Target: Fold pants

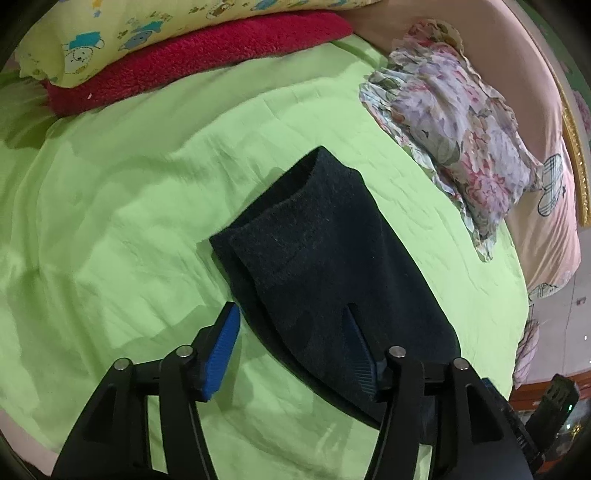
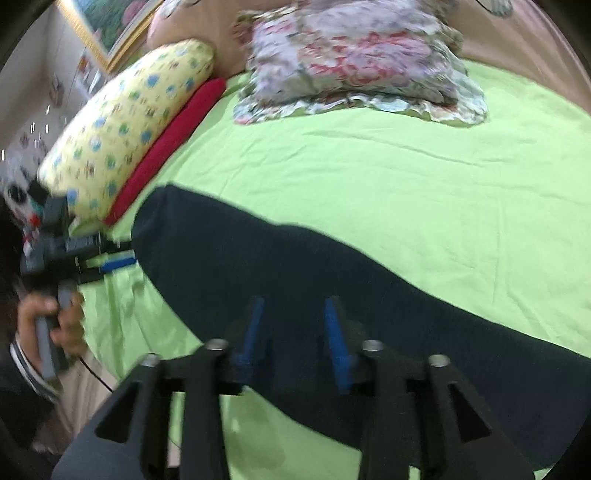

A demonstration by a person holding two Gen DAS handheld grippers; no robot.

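Dark navy pants (image 1: 314, 258) lie on the green bed sheet (image 1: 129, 184), legs stacked, with the cuff ends pointing away in the left wrist view. My left gripper (image 1: 291, 332) is open just above the pants' near edge, one blue pad off the cloth to the left and one over it. In the right wrist view the pants (image 2: 295, 266) stretch from left to lower right. My right gripper (image 2: 295, 325) is open above their middle, holding nothing. The left gripper (image 2: 114, 263) shows there at the pants' left end.
A yellow cartoon pillow (image 1: 110, 33) on a red blanket (image 1: 207, 55) lies at the far side. A floral pillow (image 1: 454, 140) lies to the right, by a pink headboard (image 1: 517, 74). The bed's edge and floor (image 1: 561, 332) are at right.
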